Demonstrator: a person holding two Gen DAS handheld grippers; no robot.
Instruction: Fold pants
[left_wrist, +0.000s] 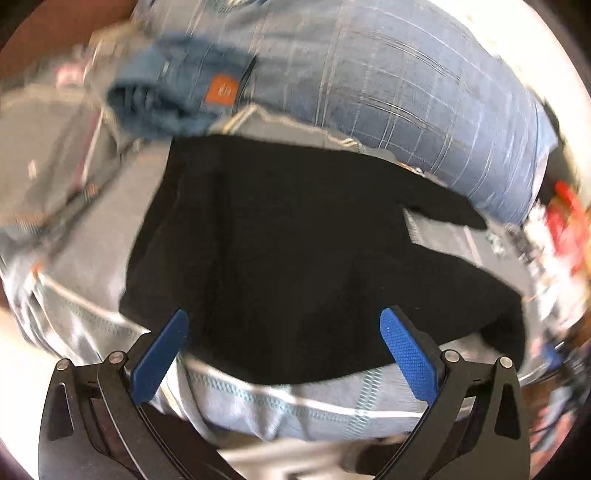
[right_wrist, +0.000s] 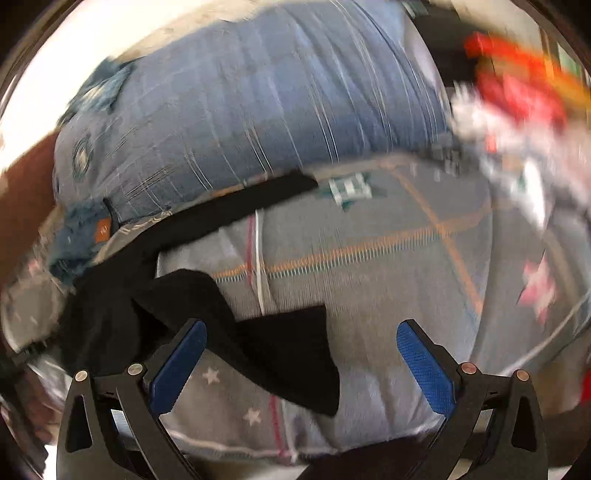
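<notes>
Black pants (left_wrist: 295, 258) lie spread on a grey patterned bed cover (left_wrist: 277, 406). My left gripper (left_wrist: 283, 325) hangs open just above their near part, nothing between its blue pads (left_wrist: 406, 354). In the right wrist view the same black pants (right_wrist: 280, 350) show as two legs: one runs toward the back along the blue bedding, the other lies crumpled near the front with its end between my spread fingers. My right gripper (right_wrist: 302, 336) is open over that near leg, holding nothing. Both views are blurred by motion.
A large blue checked duvet or pillow (left_wrist: 406, 92) is heaped behind the pants. Folded blue jeans with an orange label (left_wrist: 221, 90) sit at the back left. Red and white items (right_wrist: 517, 96) lie at the right. The grey bed cover (right_wrist: 406, 277) stretches right of the pants.
</notes>
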